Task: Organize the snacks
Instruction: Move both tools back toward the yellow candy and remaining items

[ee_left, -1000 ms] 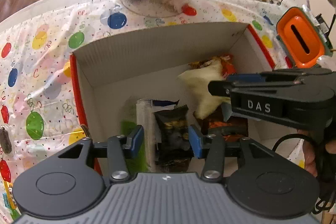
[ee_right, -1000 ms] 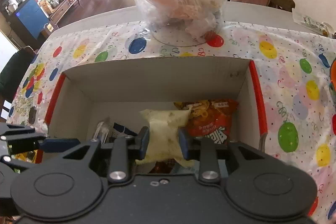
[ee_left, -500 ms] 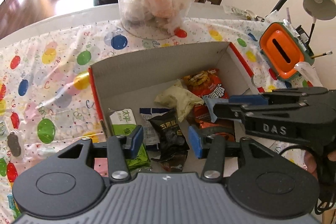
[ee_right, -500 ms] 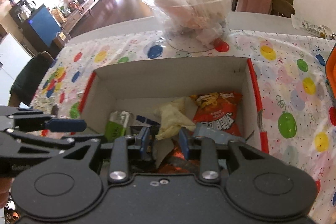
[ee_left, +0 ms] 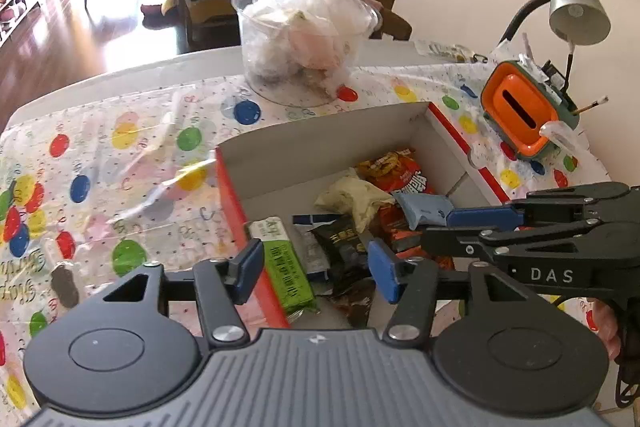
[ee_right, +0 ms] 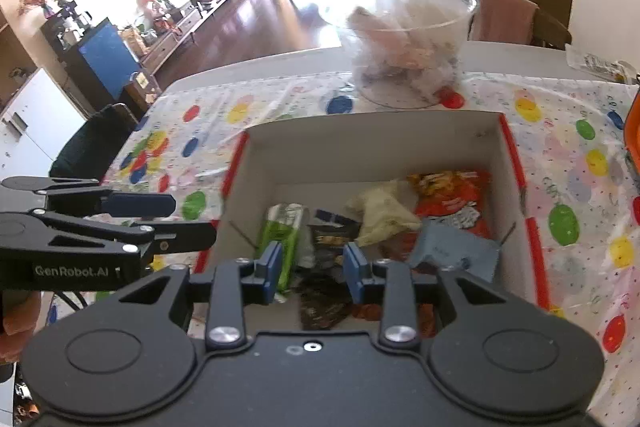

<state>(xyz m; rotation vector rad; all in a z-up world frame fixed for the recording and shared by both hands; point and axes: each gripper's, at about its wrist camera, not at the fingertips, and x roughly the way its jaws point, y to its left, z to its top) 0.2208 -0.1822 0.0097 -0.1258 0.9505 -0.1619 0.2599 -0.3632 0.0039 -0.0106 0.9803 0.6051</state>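
Item: white cardboard box with red outer rim (ee_left: 236, 195), on a balloon-print plastic tablecloth (ee_left: 120, 155), holding a green wrapped bar (ee_left: 286, 263), black foil packet (ee_left: 340, 247), crumpled pale-yellow bag (ee_left: 352, 195), orange-red crisp bag (ee_left: 400, 171) and light-blue sachet (ee_left: 424, 207). Change: both tools now sit higher and further back than a second ago, the whole box in view; the left gripper (ee_left: 316, 267) has just been opening and stands spread and empty, while the right gripper (ee_right: 312, 267) shows a narrow gap with nothing pinched. Reading: snacks are deposited, and both hands look free for the next item.
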